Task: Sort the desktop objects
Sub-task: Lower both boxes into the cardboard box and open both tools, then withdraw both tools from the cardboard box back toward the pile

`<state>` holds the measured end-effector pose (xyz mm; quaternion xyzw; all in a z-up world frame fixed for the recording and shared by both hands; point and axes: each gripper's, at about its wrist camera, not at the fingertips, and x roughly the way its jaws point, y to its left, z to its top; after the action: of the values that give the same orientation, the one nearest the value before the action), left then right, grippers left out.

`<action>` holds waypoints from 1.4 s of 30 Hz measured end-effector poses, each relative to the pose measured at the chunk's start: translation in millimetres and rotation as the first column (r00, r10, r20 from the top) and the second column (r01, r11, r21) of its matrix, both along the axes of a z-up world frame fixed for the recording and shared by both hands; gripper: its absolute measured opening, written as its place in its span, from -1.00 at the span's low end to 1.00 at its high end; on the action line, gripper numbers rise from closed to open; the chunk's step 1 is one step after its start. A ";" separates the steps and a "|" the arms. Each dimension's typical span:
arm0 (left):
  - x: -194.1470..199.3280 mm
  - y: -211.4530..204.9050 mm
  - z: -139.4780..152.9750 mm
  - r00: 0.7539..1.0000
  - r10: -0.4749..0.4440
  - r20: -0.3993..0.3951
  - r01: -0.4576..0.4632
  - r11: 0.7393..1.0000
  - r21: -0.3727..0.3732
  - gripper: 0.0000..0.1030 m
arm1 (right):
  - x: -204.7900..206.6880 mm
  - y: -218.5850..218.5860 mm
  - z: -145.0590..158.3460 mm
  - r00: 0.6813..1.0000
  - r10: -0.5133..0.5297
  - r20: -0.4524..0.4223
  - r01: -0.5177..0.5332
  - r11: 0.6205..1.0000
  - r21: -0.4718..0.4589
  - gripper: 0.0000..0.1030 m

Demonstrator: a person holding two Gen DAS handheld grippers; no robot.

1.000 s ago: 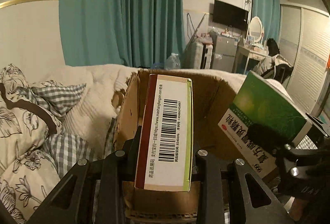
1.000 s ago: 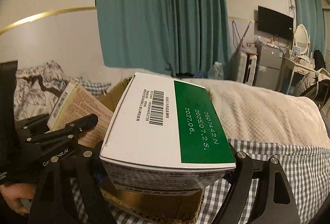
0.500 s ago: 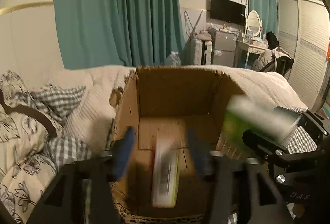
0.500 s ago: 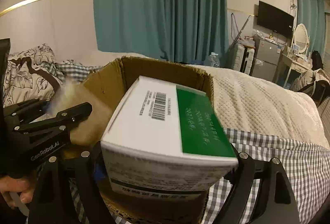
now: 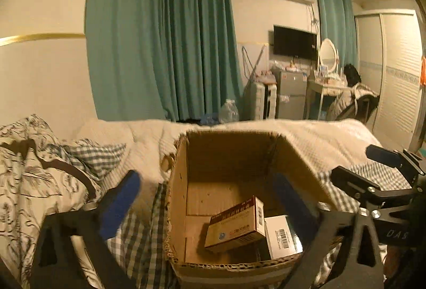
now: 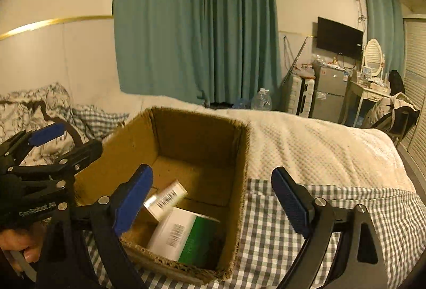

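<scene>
Inside cardboard box [image 5: 181, 198]: two medicine cartons [image 5: 235, 225].

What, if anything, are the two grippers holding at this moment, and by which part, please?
Nothing is held. The left gripper and right gripper are both empty, jaws opening; the red-edged box and green-and-white box lie loose in the cardboard box.

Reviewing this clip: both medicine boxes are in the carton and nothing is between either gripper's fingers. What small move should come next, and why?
Probably lift both grippers clear of the carton. The left gripper and right gripper are opening with nothing between the fingers. The red-edged box leans on the white-and-green box inside, so this drop looks done.
</scene>
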<state>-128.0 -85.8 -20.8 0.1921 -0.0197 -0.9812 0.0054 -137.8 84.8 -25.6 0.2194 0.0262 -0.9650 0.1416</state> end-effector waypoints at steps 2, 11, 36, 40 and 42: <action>8.5 1.5 6.7 1.000 0.009 -0.009 -0.009 1.000 -0.004 1.00 | 9.4 8.2 9.0 1.000 -0.009 -0.022 0.009 1.000 -0.010 0.87; 42.6 18.4 27.9 0.999 0.045 0.006 -0.045 0.999 -0.030 1.00 | 58.5 47.0 53.0 0.991 -0.061 -0.123 0.055 0.997 -0.050 0.99; 102.4 40.2 -0.1 0.995 0.073 0.061 -0.068 0.995 -0.078 1.00 | 144.3 134.9 46.6 0.982 -0.146 -0.119 0.137 0.987 -0.083 0.99; 105.7 43.4 -9.6 0.994 0.062 0.089 -0.053 0.994 -0.094 1.00 | 150.6 143.0 40.6 0.982 -0.147 -0.120 0.137 0.987 -0.083 0.99; 108.0 43.0 -15.0 0.992 0.060 0.107 -0.050 0.995 -0.090 1.00 | 152.8 147.4 36.0 0.984 -0.140 -0.108 0.131 0.987 -0.088 0.99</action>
<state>-20.0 -42.8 -35.8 0.2456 -0.0577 -0.9668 0.0397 15.0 232.2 10.4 0.1595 -0.0196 -0.9835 0.0824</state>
